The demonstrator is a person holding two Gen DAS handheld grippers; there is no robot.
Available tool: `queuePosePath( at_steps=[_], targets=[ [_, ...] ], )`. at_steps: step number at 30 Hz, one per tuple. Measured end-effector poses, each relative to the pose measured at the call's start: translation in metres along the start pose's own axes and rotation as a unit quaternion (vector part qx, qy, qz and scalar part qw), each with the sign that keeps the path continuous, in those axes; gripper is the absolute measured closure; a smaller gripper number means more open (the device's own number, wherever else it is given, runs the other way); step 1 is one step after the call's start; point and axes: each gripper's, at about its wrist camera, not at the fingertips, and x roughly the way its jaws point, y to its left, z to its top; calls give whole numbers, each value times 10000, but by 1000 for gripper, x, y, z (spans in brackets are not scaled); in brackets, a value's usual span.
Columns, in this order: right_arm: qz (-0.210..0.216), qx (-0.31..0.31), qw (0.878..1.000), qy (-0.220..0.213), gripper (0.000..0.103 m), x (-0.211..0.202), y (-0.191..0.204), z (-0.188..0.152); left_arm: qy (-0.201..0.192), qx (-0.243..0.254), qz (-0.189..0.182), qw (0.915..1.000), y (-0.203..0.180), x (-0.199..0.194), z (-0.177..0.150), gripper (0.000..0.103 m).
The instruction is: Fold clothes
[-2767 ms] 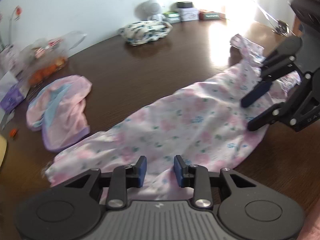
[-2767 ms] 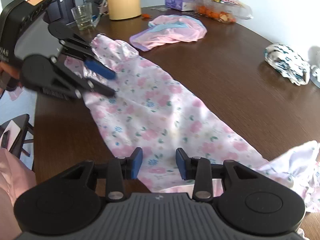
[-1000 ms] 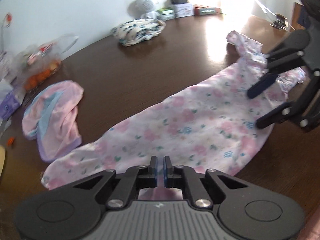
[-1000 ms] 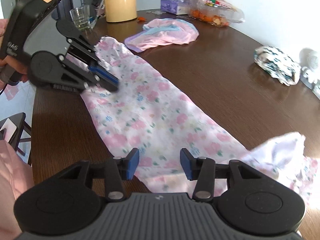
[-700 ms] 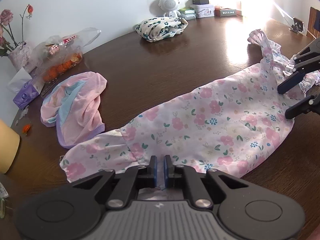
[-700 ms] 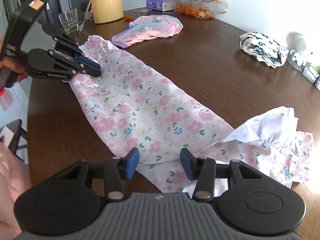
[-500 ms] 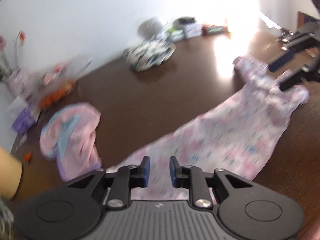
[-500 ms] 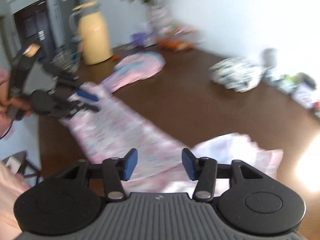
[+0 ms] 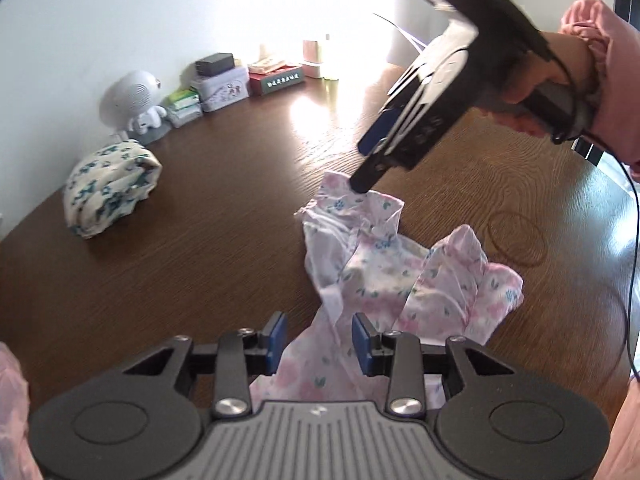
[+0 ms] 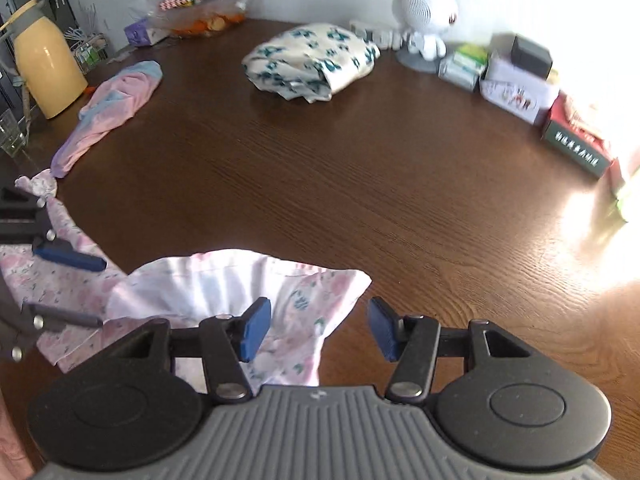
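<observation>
Both grippers stand open, gripping nothing; the left gripper [image 9: 316, 342] has the floral garment [image 9: 396, 276] loose between its spread fingers; the right gripper [image 10: 316, 330], wider apart, hovers over a turned-back corner; the garment lies bunched on the table [image 10: 360, 184], near its front edge.

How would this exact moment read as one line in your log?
step: folding | floral garment: bunched on table | left claw: open | right claw: open

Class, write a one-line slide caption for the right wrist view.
Open right gripper over the floral garment on a brown table.
</observation>
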Motion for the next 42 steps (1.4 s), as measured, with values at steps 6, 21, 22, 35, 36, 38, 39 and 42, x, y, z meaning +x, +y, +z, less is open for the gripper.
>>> queuePosePath(
  at_steps=[6, 21, 22, 35, 36, 38, 39, 42],
  targets=[
    [308, 155, 9985, 422, 52, 34, -28, 18, 169, -6, -132, 9998, 8, 25, 25, 66],
    [953, -253, 9950, -127, 101, 14, -27, 13, 65, 31, -182, 9998, 9, 52, 53, 99],
    [965, -424, 9941, -245, 101, 6, -23, 6, -17, 240, -163, 9996, 1, 48, 50, 99],
    [525, -2027, 9767, -466, 100, -43, 15, -75, 33, 2407, -243, 9703, -89, 46, 10, 96],
    [500, -2017, 9773, -419, 99, -43, 16, -79, 60, 2437, -276, 9695, -91, 48, 7, 94],
    [463, -1935, 9794, -355, 95, -45, 16, -87, 89, 2427, -298, 9696, -93, 50, 3, 94],
    [454, -1861, 9809, -340, 81, -46, 15, -90, 80, 2389, -290, 9706, -93, 50, 1, 94],
    [529, -1322, 9884, -527, 46, -50, 7, -92, -19, 2122, -254, 9769, -86, 44, 1, 94]
  ],
)
